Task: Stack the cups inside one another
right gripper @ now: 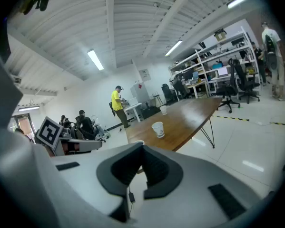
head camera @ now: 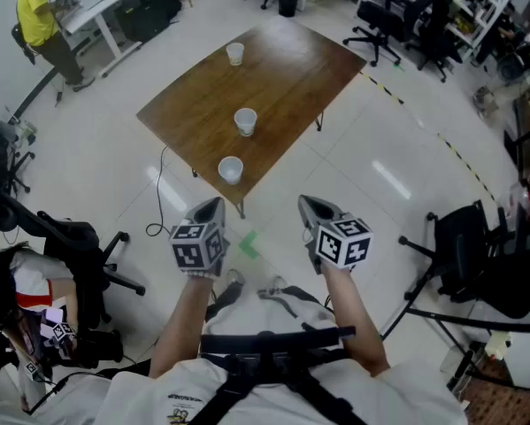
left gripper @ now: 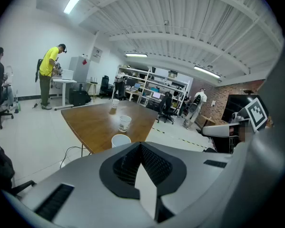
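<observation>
Left gripper: held out over the floor and tipped somewhat downward; its fingers are clenched tip to tip with nothing between them.
Right gripper: level with the left one and well apart from it, tipped down much the same; its fingers are also pressed together and empty.
Green mark: on the floor, between the two grippers and behind their fingertips.
Bench: brown wood, ahead of both pairs of fingers, its near corner closest to the left fingertips.
Nearest cup: white, upright on that near corner, ahead of the left fingers and clear of them.
Middle cup: upright, farther along the bench, apart from the nearest one.
Far cup: upright near the far edge, farthest from the fingers; no cup sits inside another.
Person in yellow: standing at a white desk, far beyond and to the left of the left fingers.
</observation>
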